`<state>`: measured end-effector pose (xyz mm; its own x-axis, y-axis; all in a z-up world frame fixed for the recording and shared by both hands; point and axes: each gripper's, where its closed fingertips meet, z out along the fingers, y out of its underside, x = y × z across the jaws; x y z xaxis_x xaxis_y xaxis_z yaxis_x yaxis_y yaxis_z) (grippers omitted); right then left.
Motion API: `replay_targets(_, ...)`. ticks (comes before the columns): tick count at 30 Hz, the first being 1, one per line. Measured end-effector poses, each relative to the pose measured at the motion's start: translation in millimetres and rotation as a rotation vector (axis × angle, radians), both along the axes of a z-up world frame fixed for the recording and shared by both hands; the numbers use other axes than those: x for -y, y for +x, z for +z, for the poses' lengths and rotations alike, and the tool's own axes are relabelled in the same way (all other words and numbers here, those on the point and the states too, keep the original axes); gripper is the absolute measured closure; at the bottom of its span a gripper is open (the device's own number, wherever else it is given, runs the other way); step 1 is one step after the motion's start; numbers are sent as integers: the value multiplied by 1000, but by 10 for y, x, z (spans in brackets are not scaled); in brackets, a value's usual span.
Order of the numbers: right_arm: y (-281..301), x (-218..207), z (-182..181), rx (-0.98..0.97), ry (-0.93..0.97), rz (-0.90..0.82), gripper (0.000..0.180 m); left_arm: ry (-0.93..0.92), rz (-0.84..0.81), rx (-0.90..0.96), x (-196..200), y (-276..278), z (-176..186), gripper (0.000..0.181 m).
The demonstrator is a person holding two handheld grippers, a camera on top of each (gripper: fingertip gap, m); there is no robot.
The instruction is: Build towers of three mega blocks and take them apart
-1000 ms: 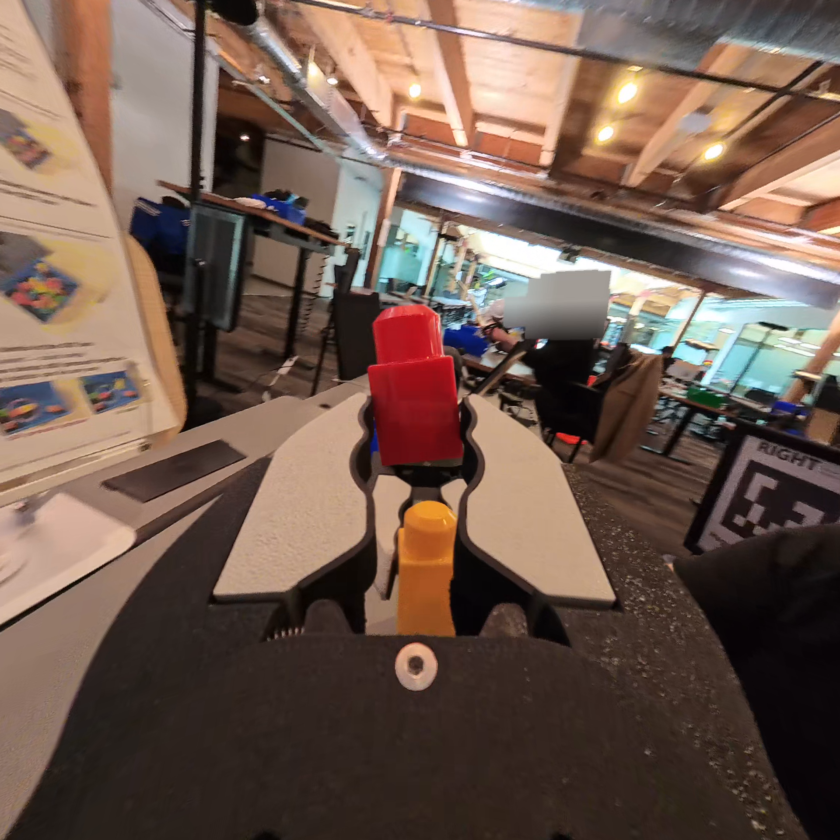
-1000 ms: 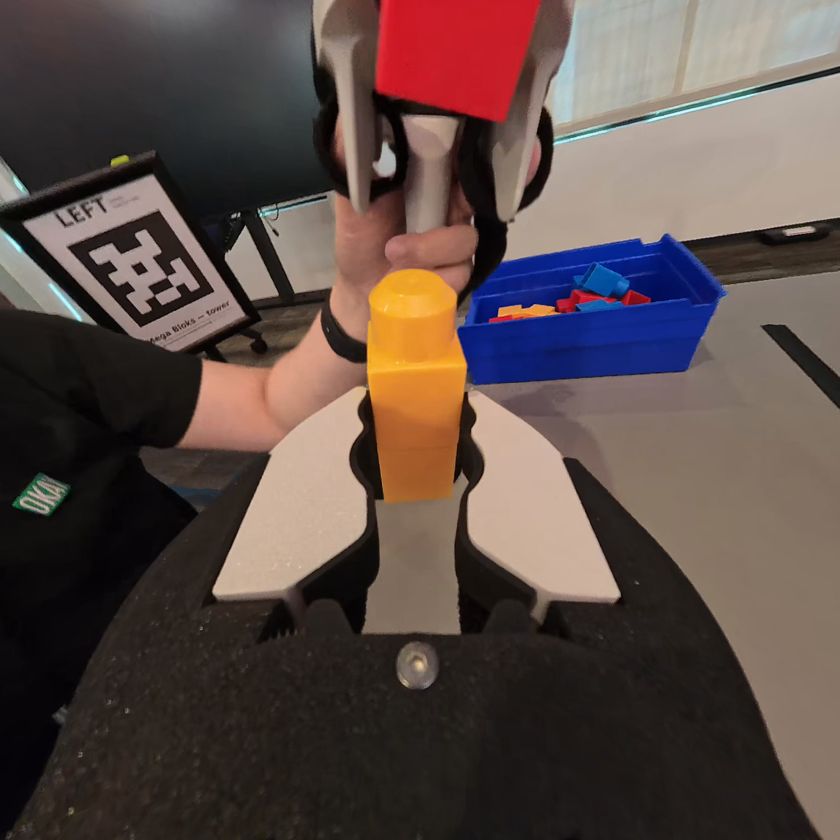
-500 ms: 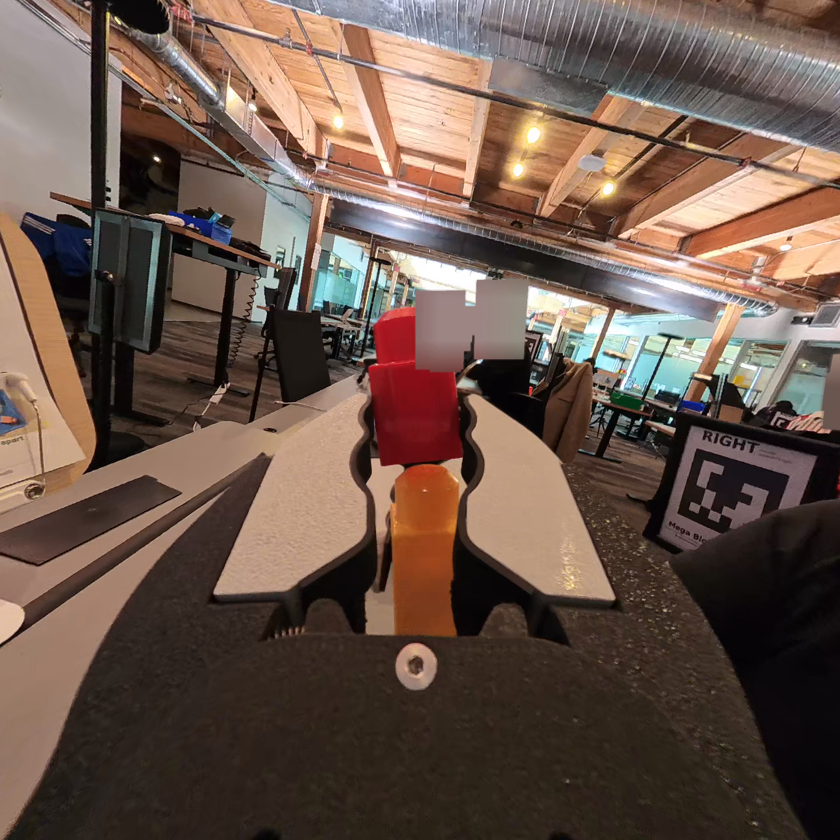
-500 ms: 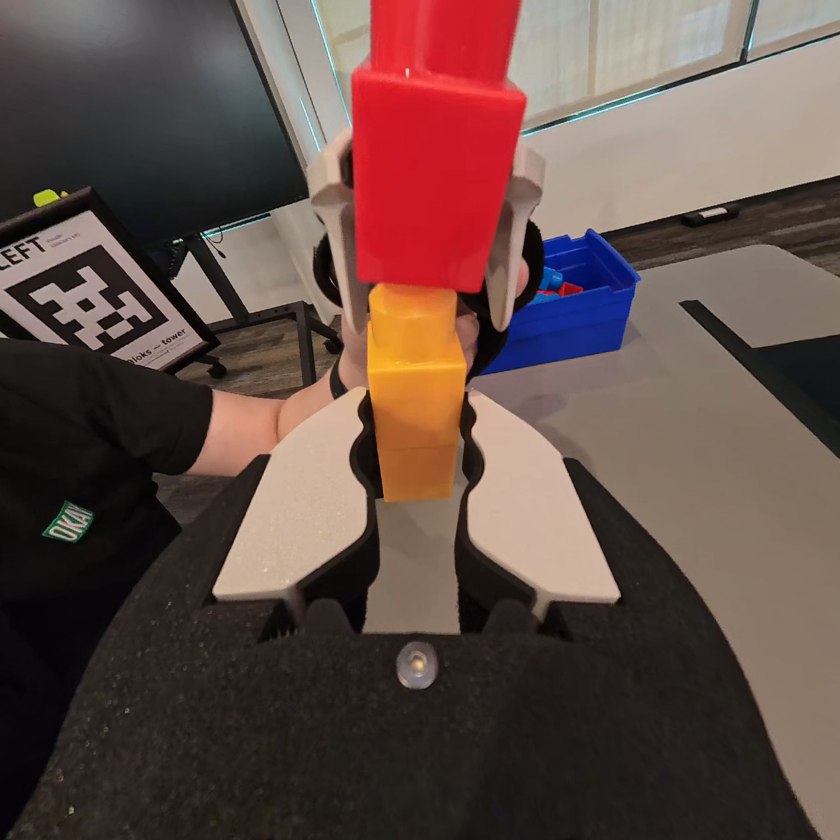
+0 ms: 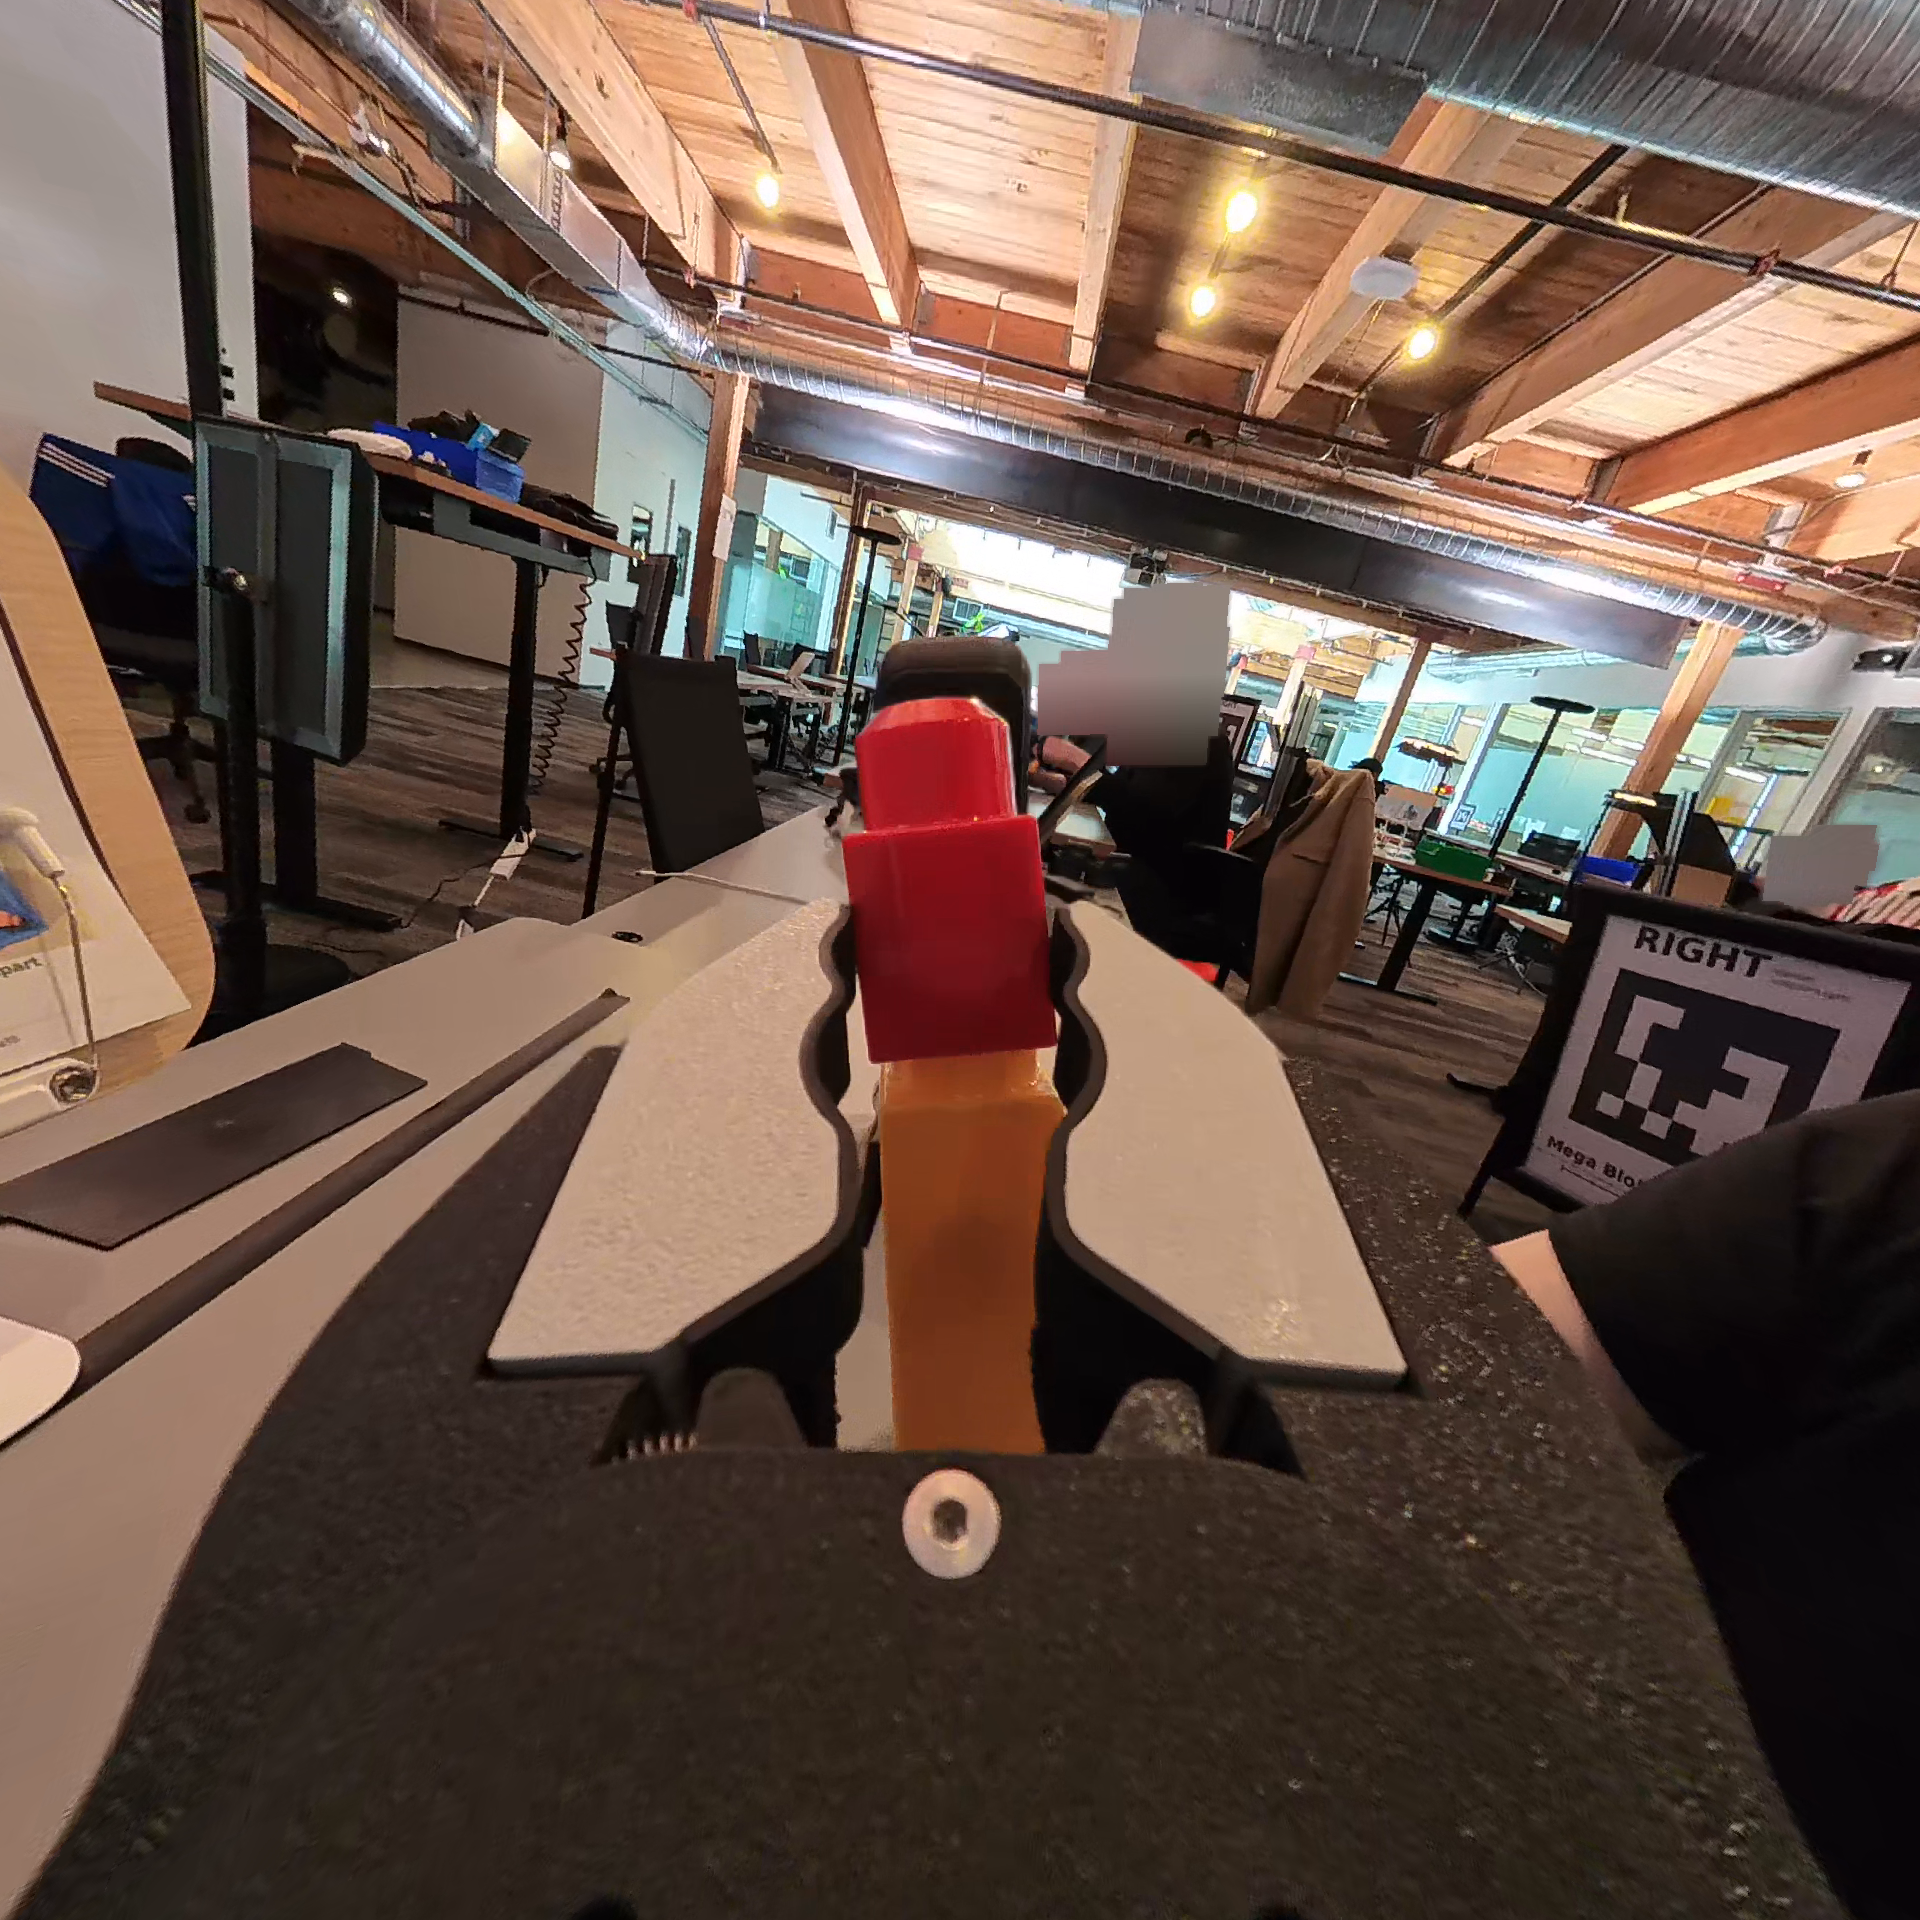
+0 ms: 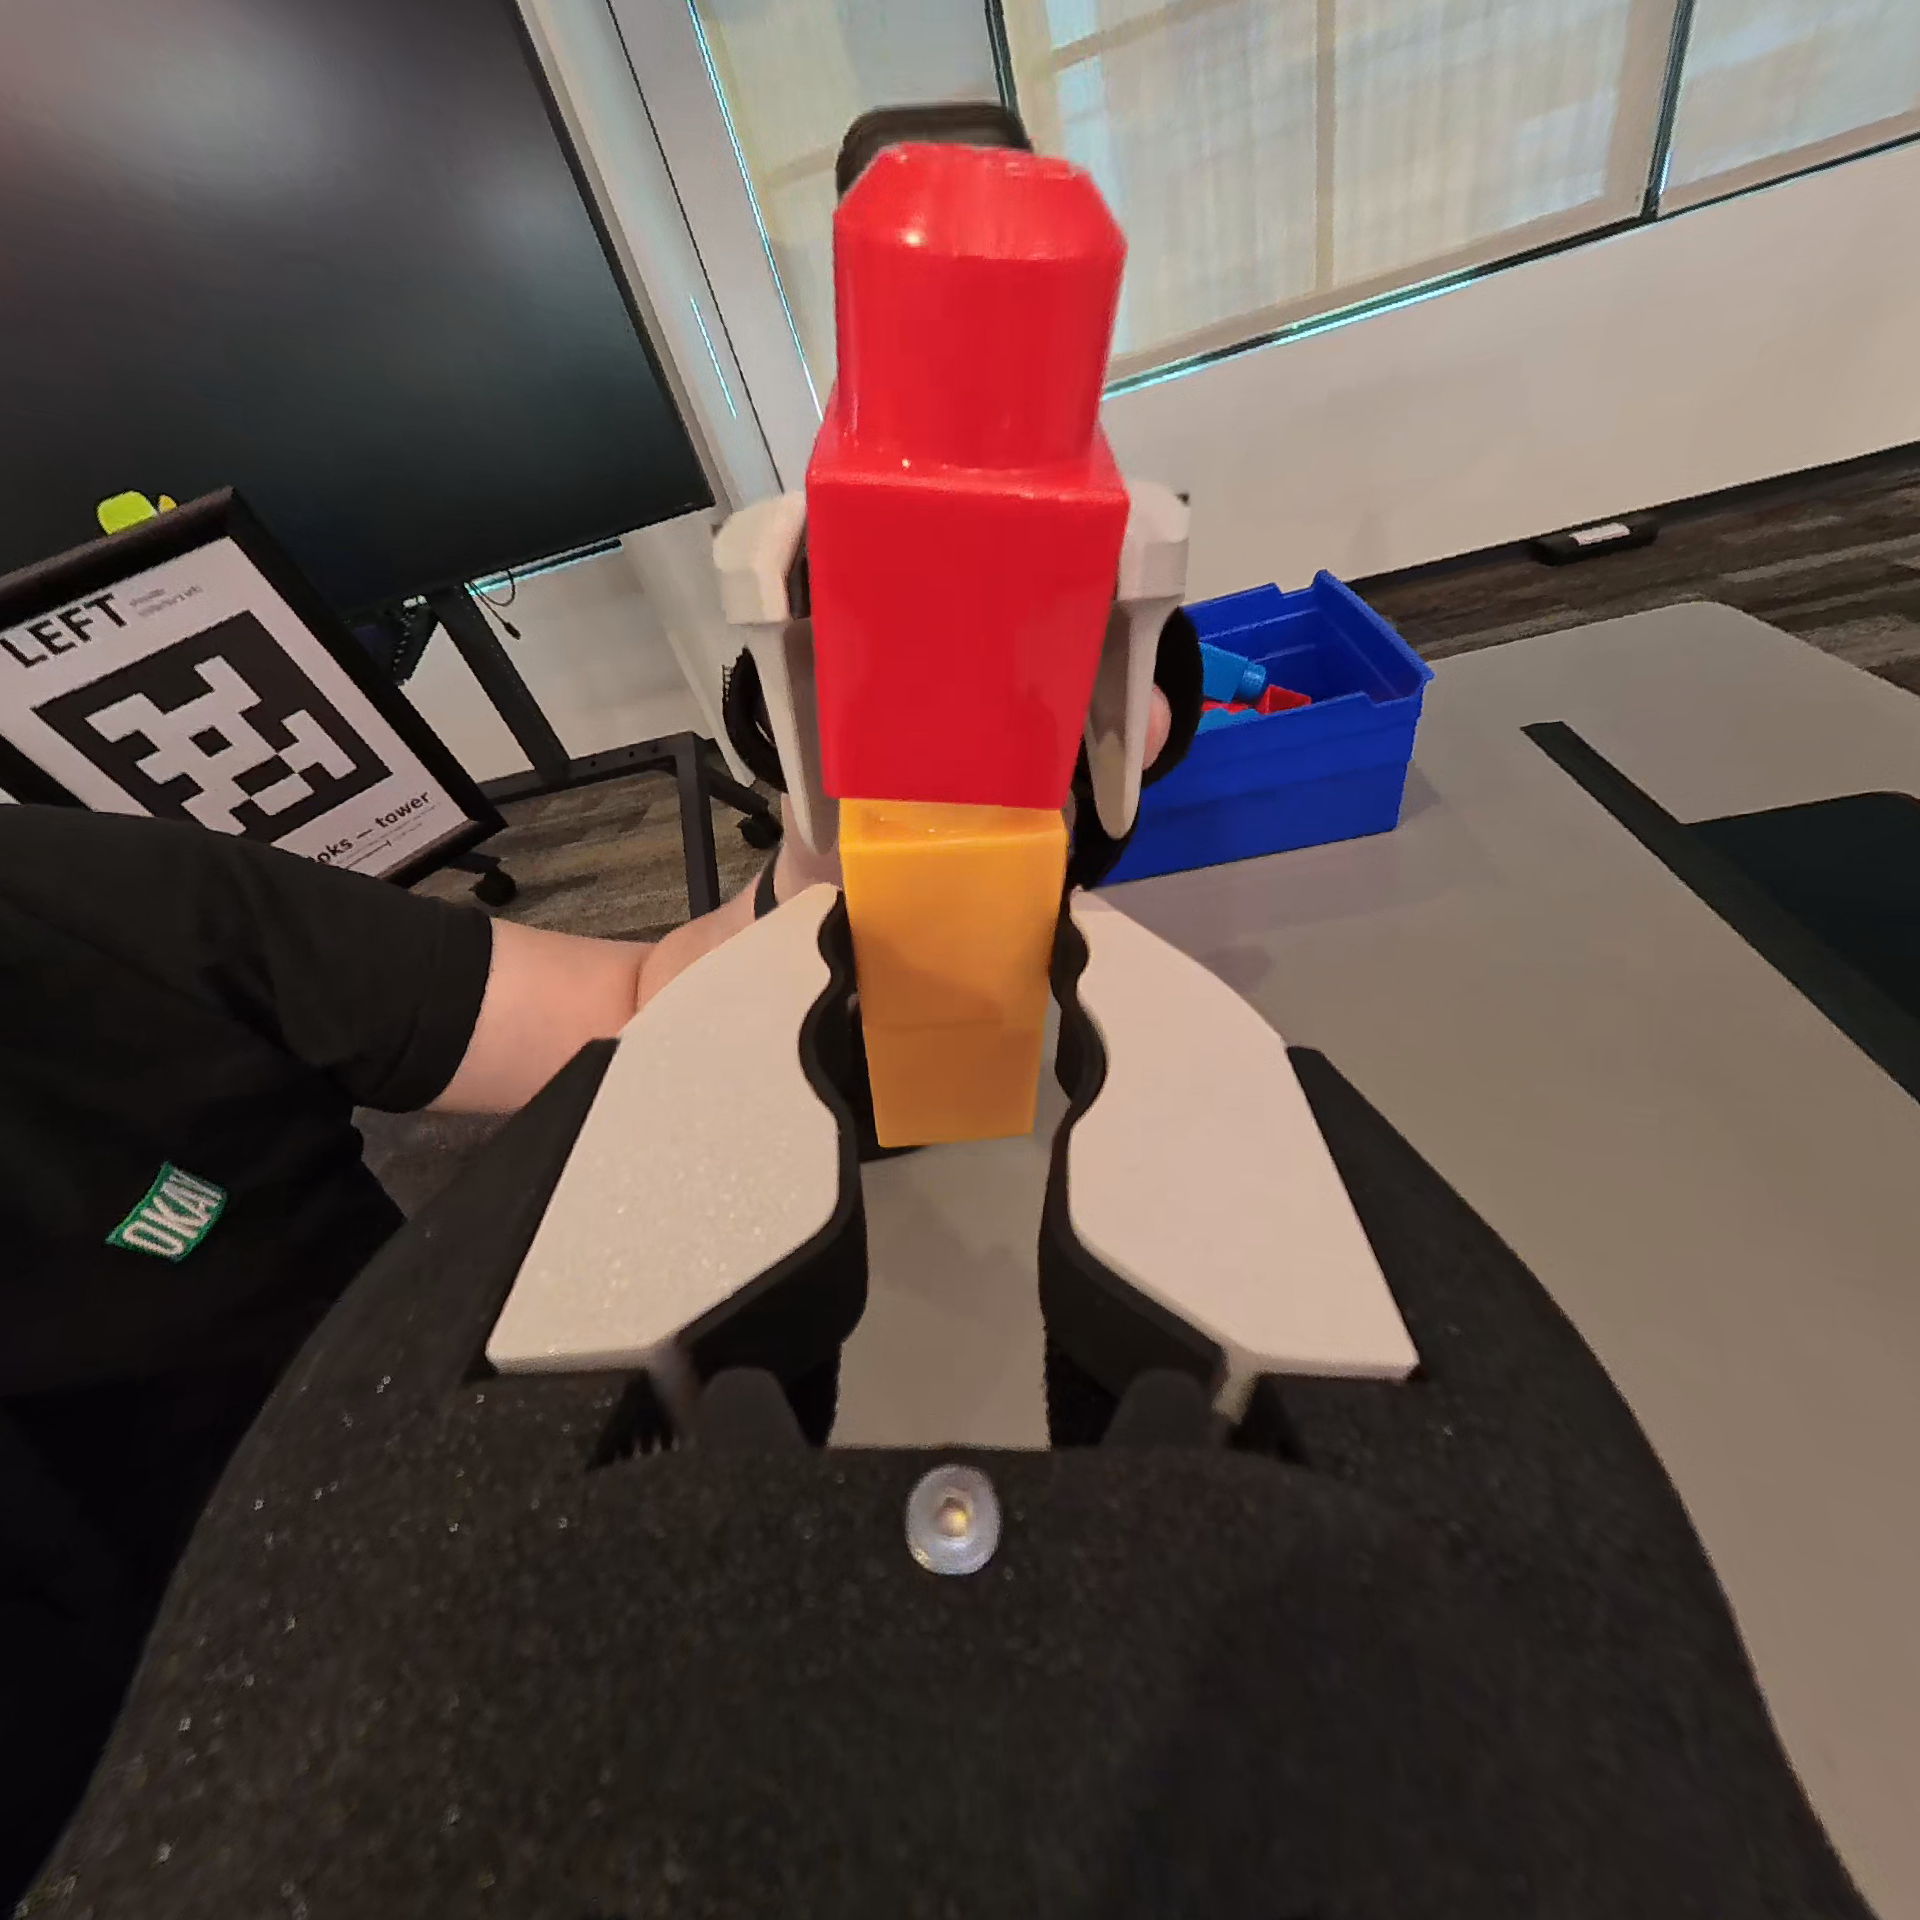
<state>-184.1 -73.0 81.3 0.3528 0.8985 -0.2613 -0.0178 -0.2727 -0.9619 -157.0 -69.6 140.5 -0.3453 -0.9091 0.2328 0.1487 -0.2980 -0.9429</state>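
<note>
My left hand-held gripper (image 5: 945, 997) is clamped on the red block (image 5: 940, 935), which now sits pressed onto the yellow block (image 6: 951, 977); a second ago a gap separated them. My right hand-held gripper (image 6: 951, 997) is closed around the yellow block, just beneath the red, above the bench (image 6: 1558, 1039).

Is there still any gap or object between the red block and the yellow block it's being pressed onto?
Nothing visible. In the right wrist view the red block, held by the left tongs, sits flush on the yellow block, held by the right tongs. The yellow stud is hidden inside the red block.
</note>
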Motion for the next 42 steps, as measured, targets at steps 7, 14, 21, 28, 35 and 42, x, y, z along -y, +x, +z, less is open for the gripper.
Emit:
replay_targets(7,149,-53,69,-31,12,-58,145,-6,35,-15,-88,-1,-35,146)
replay_targets(14,148,-88,20,63,73,-116,145,-23,26,-22,-79,17,-52,146)
replay_targets(21,139,-43,-15,98,55,-95,144,18,5,-47,-43,4,-74,144)
replay_targets(28,61,-38,-88,132,47,-69,144,44,8,-61,3,48,-108,143)
replay_targets(35,72,-60,-123,143,50,-74,145,-3,-42,-114,-12,44,-165,145)
replay_targets(42,44,-88,-142,190,47,-113,145,34,-22,-148,-25,24,-192,145)
